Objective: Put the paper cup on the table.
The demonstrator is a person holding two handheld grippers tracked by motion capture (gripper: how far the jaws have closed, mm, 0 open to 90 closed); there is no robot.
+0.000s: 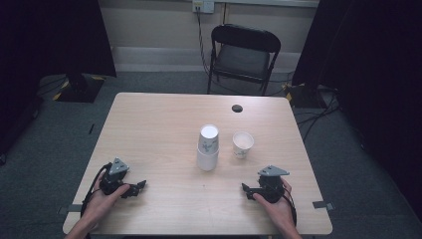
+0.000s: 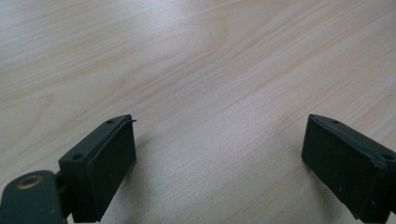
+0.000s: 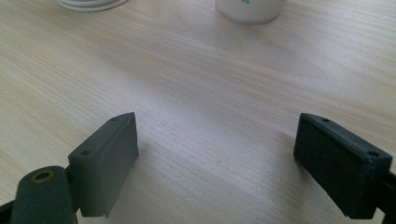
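Near edge of the desk [image 1: 149,119] first: left claw [image 1: 141,185] resting low at the near left, jaws spread wide with only bare wood between them; right claw [image 1: 245,188] at the near right, jaws equally wide apart, likewise holding nothing. Farther in, toward the middle: stack of upturned paper cups [image 1: 207,148], upright, long axis vertical; just beside it to the right, standing apart and mouth up, single paper cup [image 1: 243,144]. From the right claw, single cup straight ahead and slightly left, clearly nearer than from the left claw; stack roughly midway, a little closer to the right claw too. Probably a job for the right hand, reaching forward. Far beyond the desk: empty black chair [image 1: 244,55].
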